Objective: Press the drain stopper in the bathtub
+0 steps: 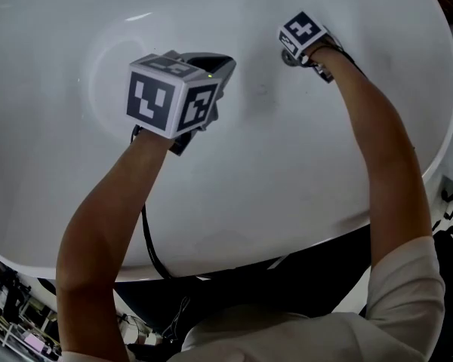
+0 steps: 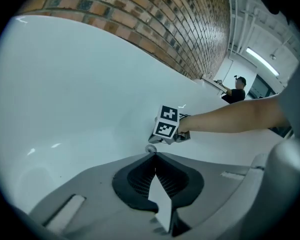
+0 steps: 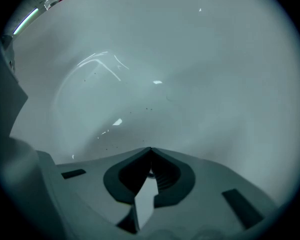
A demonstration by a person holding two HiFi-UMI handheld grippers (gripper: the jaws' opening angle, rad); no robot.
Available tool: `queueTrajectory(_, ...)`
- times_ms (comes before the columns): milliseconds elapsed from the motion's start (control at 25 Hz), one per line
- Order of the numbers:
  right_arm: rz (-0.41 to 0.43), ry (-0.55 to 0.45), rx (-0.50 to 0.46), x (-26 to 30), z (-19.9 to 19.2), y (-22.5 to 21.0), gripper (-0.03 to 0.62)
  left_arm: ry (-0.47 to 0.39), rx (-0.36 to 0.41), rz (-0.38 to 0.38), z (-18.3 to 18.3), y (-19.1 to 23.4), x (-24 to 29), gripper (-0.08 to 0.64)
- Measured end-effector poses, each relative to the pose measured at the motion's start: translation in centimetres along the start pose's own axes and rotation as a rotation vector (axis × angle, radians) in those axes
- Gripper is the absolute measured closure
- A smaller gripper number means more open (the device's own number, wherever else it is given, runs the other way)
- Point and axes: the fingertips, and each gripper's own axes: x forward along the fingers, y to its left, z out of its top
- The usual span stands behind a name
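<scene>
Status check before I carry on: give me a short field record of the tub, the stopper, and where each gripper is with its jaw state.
bathtub: white, with a brick wall behind it in the left gripper view
drain stopper: small metal piece on the tub floor, partly covered by the right gripper
left gripper: jaws together, nothing between them, held mid-tub and aimed toward the stopper
right gripper: jaws together, nothing gripped, down at the stopper
contact with stopper: cannot be confirmed from these views
</scene>
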Motion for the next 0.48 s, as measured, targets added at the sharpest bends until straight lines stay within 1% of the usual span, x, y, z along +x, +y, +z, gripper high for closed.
queueTrajectory(120,0.053,0.038,0.036,2.1,-1.3,0.4,0.577,0.016,-0.037,-0.018,-0.8,0.1,1.4,0.551)
queueTrajectory(240,0.039,0.084,0.065,4.0,-2.8,-1.1,0.577,0.025,-0.065,-0.025,-1.4,0.6,2.4,0.551)
queueTrajectory(480,0.057,0.102,0.110,5.2,-4.2,-1.4,0.577,0.034,-0.116,-0.032,-2.1,1.1,3.4,0.551)
